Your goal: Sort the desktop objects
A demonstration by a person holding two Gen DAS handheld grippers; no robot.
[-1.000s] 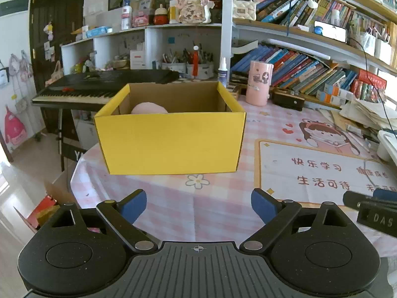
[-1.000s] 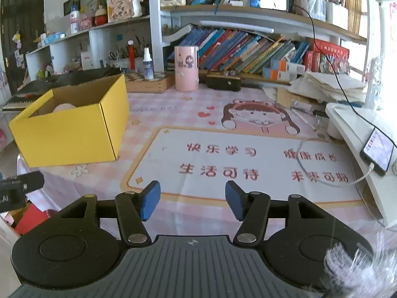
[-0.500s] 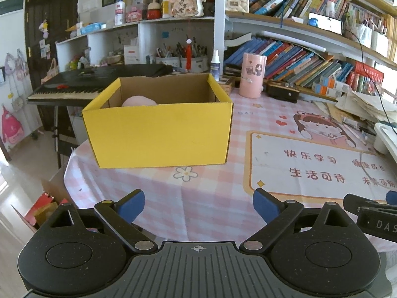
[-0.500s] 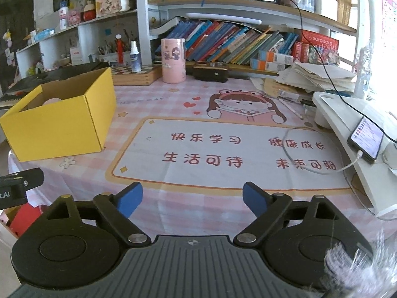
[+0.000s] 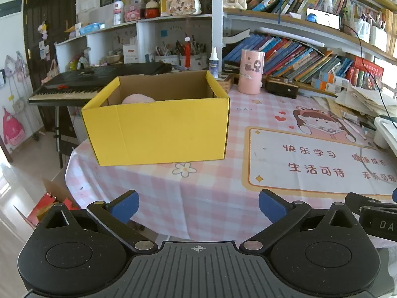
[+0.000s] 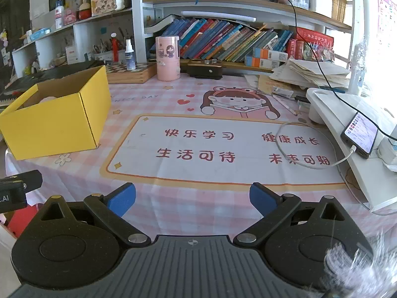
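Left gripper [image 5: 197,207] angles downward over the table edge [image 5: 158,206], jaws opening, nothing between them. Right gripper [image 6: 192,198] likewise, jaws opening and empty. Yellow box [image 5: 158,129] stands ahead on the left, well apart, holding a pink object [image 5: 137,98].

A matt yellow cardboard box [image 5: 158,131] sits on a smooth, printed pink-check tablecloth [image 5: 213,198]. Gripper pads [image 6: 260,197] look like blue foam.

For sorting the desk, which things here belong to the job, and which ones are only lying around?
Belongs to the job:
- yellow box, open on top
- pink soft thing inside it
- left gripper and right gripper, jaws opening, nothing between them

Probably just lying about:
- pink cylinder
- spray bottle
- phone on its cable
- paper pile
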